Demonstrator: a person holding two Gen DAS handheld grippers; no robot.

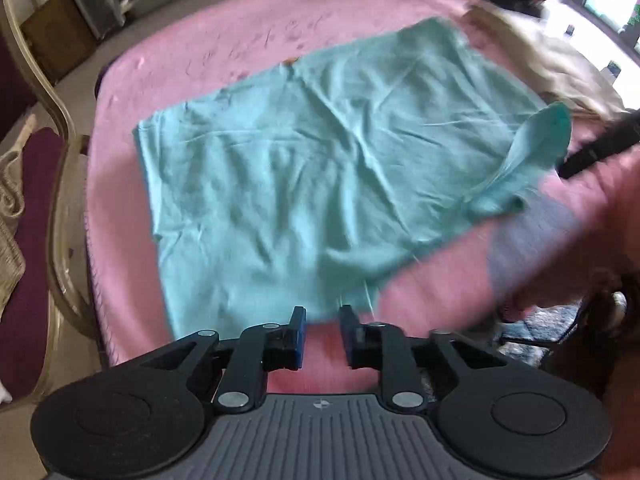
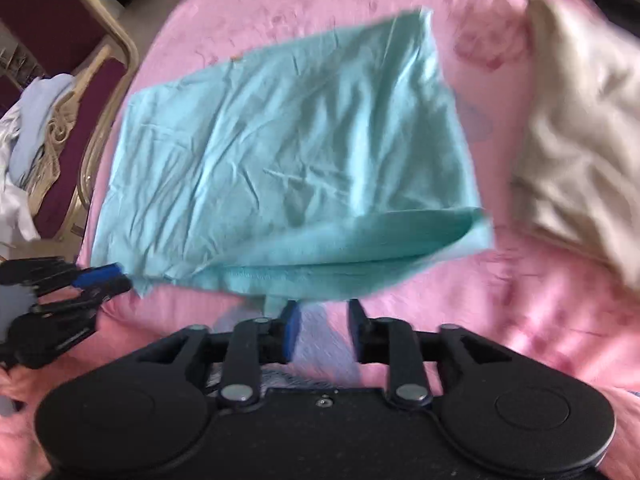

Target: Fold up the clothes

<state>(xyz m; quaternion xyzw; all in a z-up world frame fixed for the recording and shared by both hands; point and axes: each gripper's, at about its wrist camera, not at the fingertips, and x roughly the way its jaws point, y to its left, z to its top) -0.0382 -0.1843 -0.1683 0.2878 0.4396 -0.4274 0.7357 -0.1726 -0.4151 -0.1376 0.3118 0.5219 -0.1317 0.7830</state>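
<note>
Teal cloth point(image 2: 280, 152) spread flat and folded over on the pink blanket point(image 2: 500, 320), beside a beige garment point(image 2: 580, 152), with left tongs point(image 1: 322, 312) and right tongs point(image 2: 322, 304) both spread apart at its near edge, pinching nothing.

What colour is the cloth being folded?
Teal, a light blue-green garment; the right wrist view shows it best.

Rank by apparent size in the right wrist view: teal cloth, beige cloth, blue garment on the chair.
1. Teal cloth, largest.
2. Beige cloth, partly cut off by the frame edge, so unsure.
3. Blue garment on the chair, smallest, though farther and fisheye-shrunk.
</note>
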